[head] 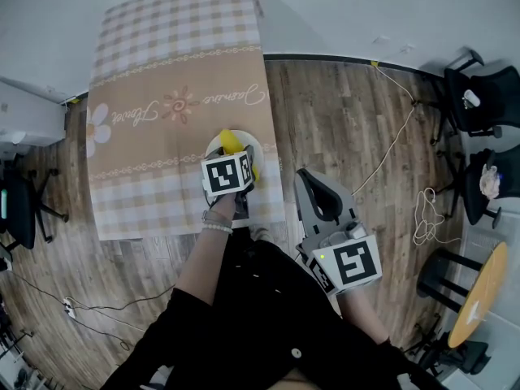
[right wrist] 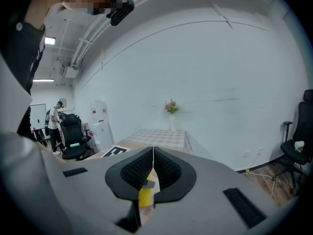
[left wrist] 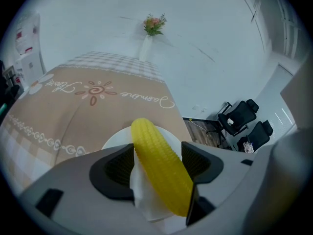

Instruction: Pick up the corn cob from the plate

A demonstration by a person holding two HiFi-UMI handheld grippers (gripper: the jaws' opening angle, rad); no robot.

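Left gripper view: corn cob (left wrist: 160,168) slanted between the left tongs (left wrist: 157,163).

Wide bare run of tabletop (head: 162,63) beyond the plate (left wrist: 115,141), up to the vase (left wrist: 145,47) at the far edge; near edge blocked by left tool (left wrist: 157,151) clamping corn cob (left wrist: 156,168).
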